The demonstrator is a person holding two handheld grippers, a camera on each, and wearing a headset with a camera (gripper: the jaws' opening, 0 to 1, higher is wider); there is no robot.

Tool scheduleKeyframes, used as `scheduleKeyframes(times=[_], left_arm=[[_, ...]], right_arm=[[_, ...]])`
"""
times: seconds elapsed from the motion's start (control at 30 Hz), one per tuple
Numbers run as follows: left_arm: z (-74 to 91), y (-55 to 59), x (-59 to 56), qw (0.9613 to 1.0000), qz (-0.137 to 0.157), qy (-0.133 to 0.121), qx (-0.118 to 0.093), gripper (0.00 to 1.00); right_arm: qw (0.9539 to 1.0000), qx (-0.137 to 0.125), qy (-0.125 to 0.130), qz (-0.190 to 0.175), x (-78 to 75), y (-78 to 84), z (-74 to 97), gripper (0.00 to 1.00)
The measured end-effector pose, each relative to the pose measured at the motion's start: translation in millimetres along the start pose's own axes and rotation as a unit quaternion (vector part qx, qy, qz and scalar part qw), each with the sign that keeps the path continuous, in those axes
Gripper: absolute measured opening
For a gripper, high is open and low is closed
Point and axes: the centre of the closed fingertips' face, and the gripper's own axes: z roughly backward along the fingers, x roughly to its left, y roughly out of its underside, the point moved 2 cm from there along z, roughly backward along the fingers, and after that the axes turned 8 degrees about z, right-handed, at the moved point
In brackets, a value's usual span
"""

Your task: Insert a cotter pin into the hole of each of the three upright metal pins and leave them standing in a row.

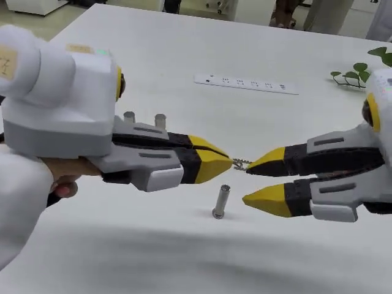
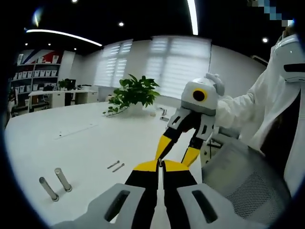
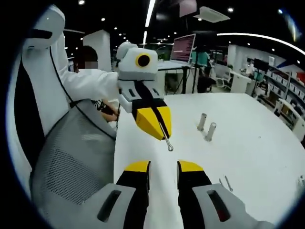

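My left gripper (image 1: 229,162) is shut on a thin cotter pin (image 1: 241,163), held above the white table (image 1: 184,55). The pin's looped end (image 3: 169,147) sticks out toward my right gripper (image 1: 246,185). That gripper is open, its upper fingertip just beside the pin's end and nothing between the jaws. One metal pin (image 1: 221,201) stands upright below the two tips. Two more metal pins (image 1: 144,119) stand side by side behind the left gripper, also seen as a pair (image 3: 206,126) in the right gripper view. Two loose cotter pins (image 2: 116,166) lie on the table.
A white power strip (image 1: 246,84) lies across the far middle of the table. A potted plant (image 1: 361,68) sits at the far right edge. A mesh office chair (image 3: 71,162) and a person's white sleeve (image 2: 248,105) are at the near side.
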Motion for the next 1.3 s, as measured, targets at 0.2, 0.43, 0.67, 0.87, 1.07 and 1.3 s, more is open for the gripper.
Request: scheduleKeyframes(times=[0.2,0.43,0.67,0.87,1.07,1.3], left_arm=[[3.1,-7.0,-5.6,0.9996,-0.012,0.018,-0.017,0.00],[2.9,-4.6,-12.8,0.9989,-0.029,0.036,-0.010,0.00],[5.3,-2.3,-13.1,0.9989,-0.032,0.034,-0.005,0.00],[8.7,-6.1,-15.0,0.9986,-0.033,0.040,-0.014,0.00],[5.4,-4.5,-18.6,0.9985,-0.035,0.041,-0.004,0.00],[2.2,-2.2,-17.3,0.9988,-0.014,0.046,0.008,0.00]], right_arm=[[0.9983,-0.037,-0.019,-0.040,-1.9,-9.7,0.7,0.12],[0.9972,-0.043,-0.037,-0.049,2.9,-12.6,-2.4,0.08],[0.9963,-0.051,-0.044,-0.053,4.0,-17.9,-0.6,0.00],[0.9961,-0.055,-0.054,-0.043,6.1,-24.1,2.5,0.00],[0.9952,-0.058,-0.064,-0.046,8.5,-24.6,3.6,0.00],[0.9947,-0.056,-0.067,-0.053,9.3,-21.9,5.9,0.00]])
